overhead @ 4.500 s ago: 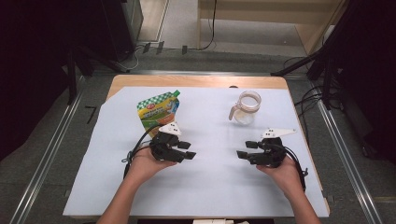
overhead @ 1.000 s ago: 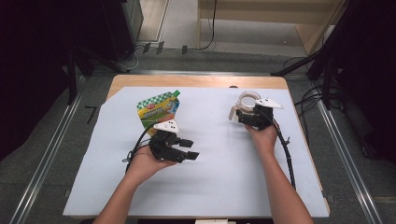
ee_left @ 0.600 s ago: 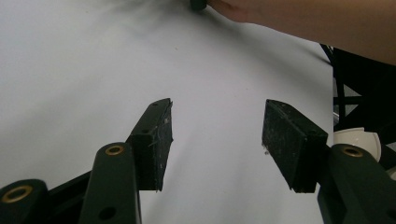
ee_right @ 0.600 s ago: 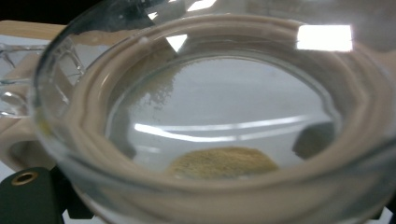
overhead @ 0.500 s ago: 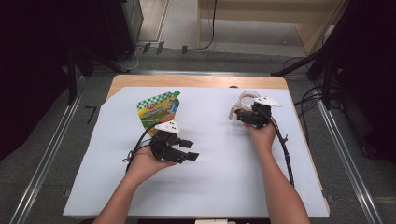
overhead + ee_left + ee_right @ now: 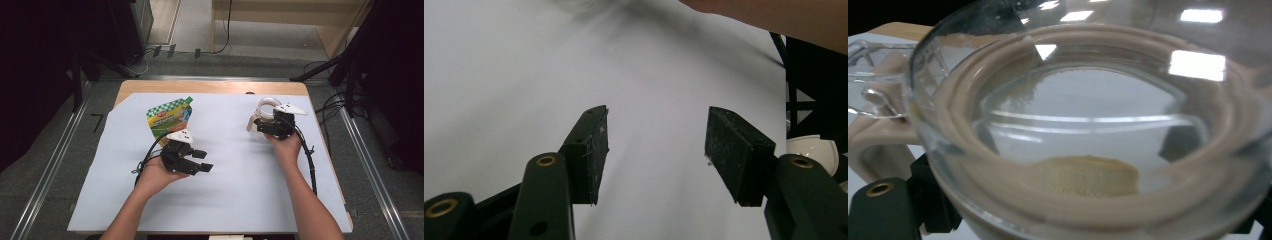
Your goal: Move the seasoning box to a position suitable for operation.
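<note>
The glass jar (image 6: 264,114) is seen near the worktop's (image 6: 240,200) far right corner, with the right tongs (image 6: 265,126) set against it; whether they grip it cannot be told, as their jaws are hidden behind the glass in the right gripper view. The left tongs (image 6: 200,161) are held open and empty over bare sheet mid-worktop. The pouch (image 6: 169,117) lies toward the far left edge. Wide open room is left along the near edge.

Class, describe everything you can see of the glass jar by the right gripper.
The jar is clear glass with a beige ring round its mouth and a clear hinged lid at one side. It stands open on the white sheet, far right. Something yellowish lies in its bottom. The right gripper is at its near side; whether it grips cannot be told.
</note>
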### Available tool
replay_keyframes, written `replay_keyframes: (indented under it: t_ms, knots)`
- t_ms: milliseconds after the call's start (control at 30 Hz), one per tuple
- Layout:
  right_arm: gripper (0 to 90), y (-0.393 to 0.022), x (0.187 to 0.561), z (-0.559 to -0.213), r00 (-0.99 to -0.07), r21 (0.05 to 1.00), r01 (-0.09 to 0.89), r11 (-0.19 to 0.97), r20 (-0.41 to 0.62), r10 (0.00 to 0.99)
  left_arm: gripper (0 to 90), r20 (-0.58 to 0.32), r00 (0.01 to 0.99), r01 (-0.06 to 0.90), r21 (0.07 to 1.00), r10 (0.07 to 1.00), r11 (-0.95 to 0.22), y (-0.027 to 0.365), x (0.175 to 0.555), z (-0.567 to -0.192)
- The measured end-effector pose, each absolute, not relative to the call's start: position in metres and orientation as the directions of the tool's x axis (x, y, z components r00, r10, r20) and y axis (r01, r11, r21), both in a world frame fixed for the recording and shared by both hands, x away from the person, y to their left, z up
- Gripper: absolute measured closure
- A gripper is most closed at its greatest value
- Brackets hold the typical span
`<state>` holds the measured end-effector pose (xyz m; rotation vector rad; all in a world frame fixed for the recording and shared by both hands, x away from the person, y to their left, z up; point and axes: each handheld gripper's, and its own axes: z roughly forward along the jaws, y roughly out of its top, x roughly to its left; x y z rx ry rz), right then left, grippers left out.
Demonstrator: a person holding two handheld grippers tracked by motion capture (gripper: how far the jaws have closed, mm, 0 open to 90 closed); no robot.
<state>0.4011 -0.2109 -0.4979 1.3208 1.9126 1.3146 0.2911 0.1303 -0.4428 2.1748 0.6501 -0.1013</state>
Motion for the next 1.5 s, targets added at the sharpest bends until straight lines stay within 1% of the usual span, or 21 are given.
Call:
replay_keyframes:
  t_ms: [100, 467, 567, 800, 1000, 1100, 1400, 1433, 1467, 1500]
  knots:
    - [12.1, -0.211, 0.396, -0.496, -0.440, 0.893, 0.442, 0.082, 0.136, 0.888, 43.5, -0.288, 0.862, 0.484, 0.710, 0.417, -0.512, 0.130, 0.291, -0.443]
    - [12.2, -0.213, 0.360, -0.488, -0.505, 0.905, 0.414, 0.097, 0.139, 0.852, 43.7, -0.294, 0.861, 0.490, 0.697, 0.415, -0.523, 0.127, 0.291, -0.446]
    - [12.2, -0.212, 0.347, -0.485, -0.535, 0.903, 0.417, 0.101, 0.154, 0.830, 43.5, -0.292, 0.863, 0.488, 0.693, 0.412, -0.530, 0.126, 0.291, -0.447]
    - [12.2, -0.206, 0.321, -0.479, -0.607, 0.912, 0.391, 0.127, 0.152, 0.780, 43.0, -0.292, 0.866, 0.484, 0.694, 0.407, -0.533, 0.124, 0.290, -0.448]
    - [12.3, -0.199, 0.309, -0.478, -0.647, 0.915, 0.375, 0.148, 0.144, 0.748, 43.1, -0.292, 0.866, 0.484, 0.694, 0.406, -0.533, 0.124, 0.290, -0.448]
    - [12.2, -0.192, 0.306, -0.479, -0.675, 0.914, 0.364, 0.178, 0.127, 0.727, 44.8, -0.276, 0.867, 0.478, 0.698, 0.415, -0.534, 0.125, 0.290, -0.447]
    - [12.3, -0.168, 0.299, -0.489, -0.725, 0.905, 0.370, 0.210, 0.140, 0.675, 50.5, -0.266, 0.864, 0.476, 0.705, 0.427, -0.526, 0.131, 0.291, -0.445]
    - [12.3, -0.168, 0.299, -0.489, -0.725, 0.905, 0.370, 0.210, 0.140, 0.675, 52.5, -0.266, 0.864, 0.476, 0.705, 0.427, -0.526, 0.131, 0.291, -0.445]
    - [12.2, -0.165, 0.298, -0.489, -0.731, 0.905, 0.368, 0.213, 0.140, 0.668, 52.5, -0.268, 0.862, 0.481, 0.700, 0.430, -0.528, 0.131, 0.291, -0.445]
    - [12.3, -0.160, 0.296, -0.490, -0.739, 0.904, 0.367, 0.221, 0.139, 0.659, 56.0, -0.284, 0.855, 0.495, 0.698, 0.435, -0.518, 0.132, 0.291, -0.445]
